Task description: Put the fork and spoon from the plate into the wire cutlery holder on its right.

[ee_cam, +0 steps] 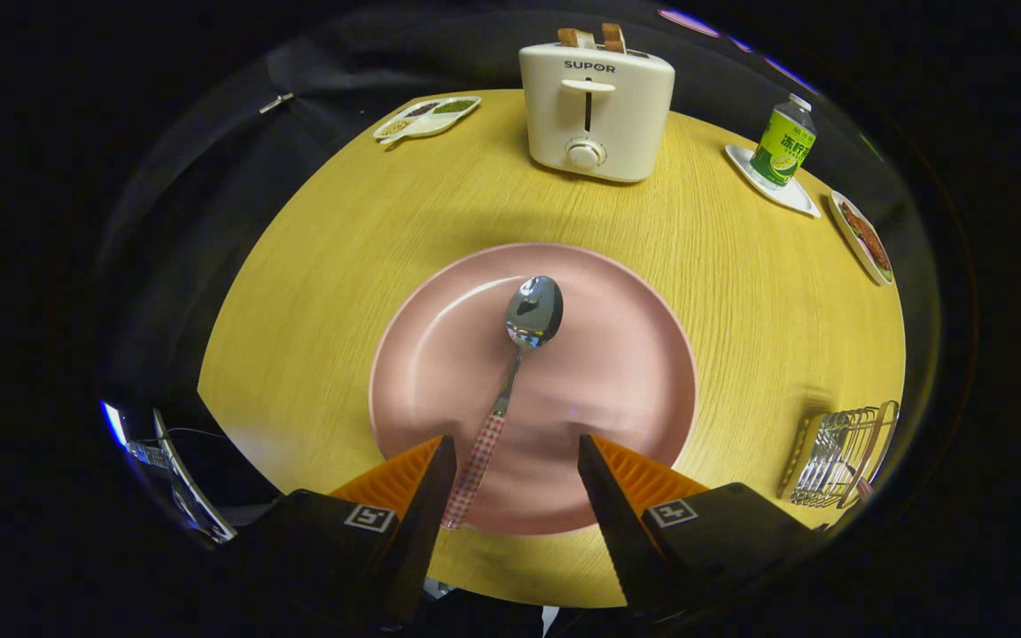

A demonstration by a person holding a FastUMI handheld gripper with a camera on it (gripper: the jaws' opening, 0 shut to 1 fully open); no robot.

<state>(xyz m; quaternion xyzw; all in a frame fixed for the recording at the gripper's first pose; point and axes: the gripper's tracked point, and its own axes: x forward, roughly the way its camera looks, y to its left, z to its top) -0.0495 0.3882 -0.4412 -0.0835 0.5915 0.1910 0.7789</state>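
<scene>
A metal spoon (524, 341) with a red-and-white checked handle lies on the pink plate (617, 390), bowl pointing away from me, handle end close to my left finger. My gripper (517, 447) hovers open over the plate's near rim, the handle lying between the fingers nearer the left one, neither finger pressing on it. The wire cutlery holder (840, 454) stands on the table to the right of the plate and of my right finger; a handle end seems to poke out at its lower side.
On the round wooden table (315, 292), a white toaster (595, 111) with bread stands beyond the plate. A divided snack dish (426, 117) sits far left, a green bottle (783, 142) on a white saucer and a food plate (865, 237) far right.
</scene>
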